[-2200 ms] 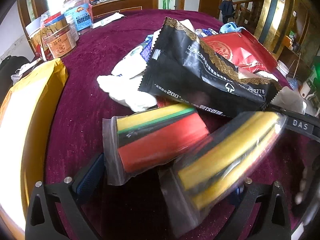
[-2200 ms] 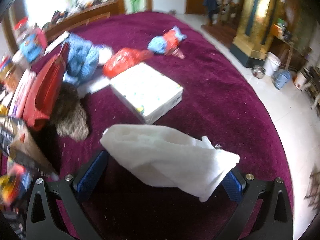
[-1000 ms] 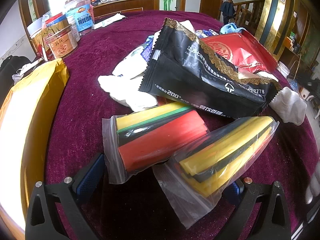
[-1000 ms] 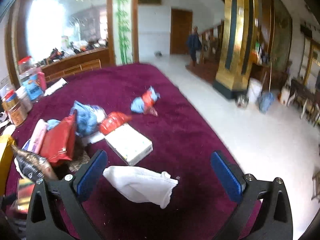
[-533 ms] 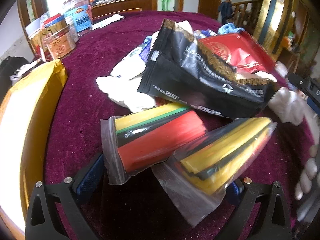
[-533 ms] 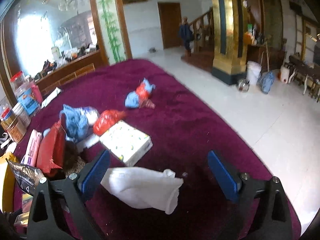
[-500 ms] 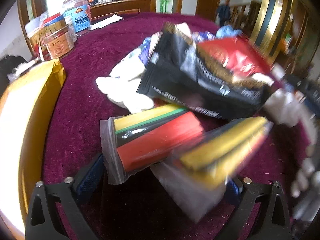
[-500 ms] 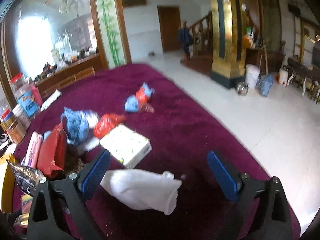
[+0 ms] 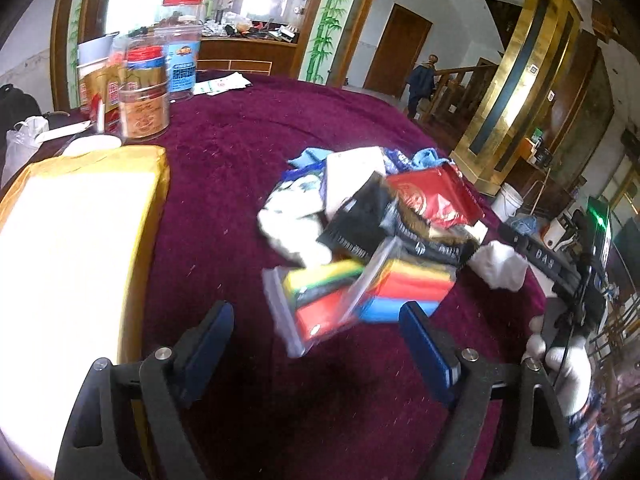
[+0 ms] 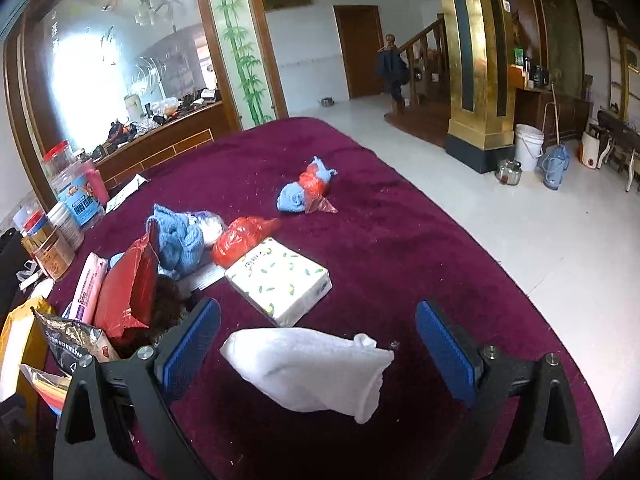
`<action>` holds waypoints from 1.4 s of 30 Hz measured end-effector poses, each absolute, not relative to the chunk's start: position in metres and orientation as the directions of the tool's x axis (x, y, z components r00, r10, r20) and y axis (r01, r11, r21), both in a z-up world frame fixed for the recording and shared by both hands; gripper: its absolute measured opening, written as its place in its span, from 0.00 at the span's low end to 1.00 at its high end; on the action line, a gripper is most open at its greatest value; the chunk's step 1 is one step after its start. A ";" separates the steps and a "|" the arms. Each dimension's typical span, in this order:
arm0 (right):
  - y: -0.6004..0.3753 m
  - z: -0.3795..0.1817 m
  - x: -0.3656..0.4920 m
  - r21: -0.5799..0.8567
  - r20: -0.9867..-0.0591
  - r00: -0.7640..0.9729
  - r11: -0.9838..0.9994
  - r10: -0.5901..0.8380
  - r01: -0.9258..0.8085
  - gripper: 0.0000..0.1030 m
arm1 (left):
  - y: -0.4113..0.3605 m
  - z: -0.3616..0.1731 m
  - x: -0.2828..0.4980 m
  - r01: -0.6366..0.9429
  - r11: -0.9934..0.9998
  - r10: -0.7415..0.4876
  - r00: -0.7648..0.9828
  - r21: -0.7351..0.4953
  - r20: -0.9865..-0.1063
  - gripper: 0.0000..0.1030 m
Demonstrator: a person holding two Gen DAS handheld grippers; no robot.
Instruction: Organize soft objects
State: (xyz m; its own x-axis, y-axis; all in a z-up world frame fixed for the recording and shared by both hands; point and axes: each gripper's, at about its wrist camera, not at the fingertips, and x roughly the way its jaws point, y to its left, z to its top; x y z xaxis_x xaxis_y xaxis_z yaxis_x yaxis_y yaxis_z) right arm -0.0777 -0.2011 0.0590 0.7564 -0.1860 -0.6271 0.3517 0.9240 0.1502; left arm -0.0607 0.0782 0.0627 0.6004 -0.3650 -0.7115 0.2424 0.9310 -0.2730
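Note:
Two clear bags of folded coloured cloths (image 9: pixel 320 300) (image 9: pixel 404 288) lie overlapping at the near side of a pile on the maroon table. My left gripper (image 9: pixel 316 340) hovers above and short of them. Its jaws are closing, and only a corner of the nearer bag reaches between the pads, untouched. Behind the bags lie a black packet (image 9: pixel 360 220), a red packet (image 9: pixel 432 196) and a white cloth (image 9: pixel 292 224). My right gripper (image 10: pixel 318 344) stands open around a white cloth (image 10: pixel 312 364) that lies flat on the table, clear of both pads.
A yellow padded envelope (image 9: pixel 80 260) and jars (image 9: pixel 144 104) fill the left side. A tissue pack (image 10: pixel 280 280), blue cloth (image 10: pixel 180 240), red plastic bag (image 10: pixel 240 236) and blue-red bundle (image 10: pixel 308 192) lie farther out. The table edge (image 10: pixel 520 300) curves along the right. A gloved hand (image 9: pixel 568 368) shows at right.
The left gripper has lifted and drawn back from the two bags, with its fingers closer together. The right-hand bag now lies turned against the other. The right gripper barely moved.

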 end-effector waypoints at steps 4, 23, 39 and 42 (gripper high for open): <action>-0.199 0.056 -0.075 0.143 -0.641 0.746 0.927 -0.180 0.346 0.95 | 0.049 0.064 -0.039 0.326 0.916 -0.390 0.590 -0.234 -0.707 0.85; -0.214 0.049 -0.075 0.253 -0.665 0.739 0.899 -0.107 0.357 0.95 | -0.036 0.046 -0.094 0.637 0.763 -0.460 0.411 -0.113 -0.787 0.70; -0.235 0.045 -0.081 0.346 -0.663 0.743 0.846 -0.085 0.406 0.95 | -0.017 0.035 -0.088 0.519 0.831 -0.448 0.412 -0.200 -0.793 0.40; -0.229 0.044 -0.077 0.347 -0.670 0.741 0.865 -0.043 0.363 0.95 | 0.009 0.048 -0.097 0.497 0.825 -0.501 0.423 -0.269 -0.755 0.40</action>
State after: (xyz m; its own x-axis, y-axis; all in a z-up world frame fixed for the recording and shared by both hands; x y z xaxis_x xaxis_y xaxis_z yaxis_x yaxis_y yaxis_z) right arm -0.0770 -0.2286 0.0435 0.7412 -0.0429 -0.6699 0.3635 0.8647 0.3467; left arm -0.0966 0.0089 0.0476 0.4232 -0.5011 -0.7548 0.4968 0.8251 -0.2693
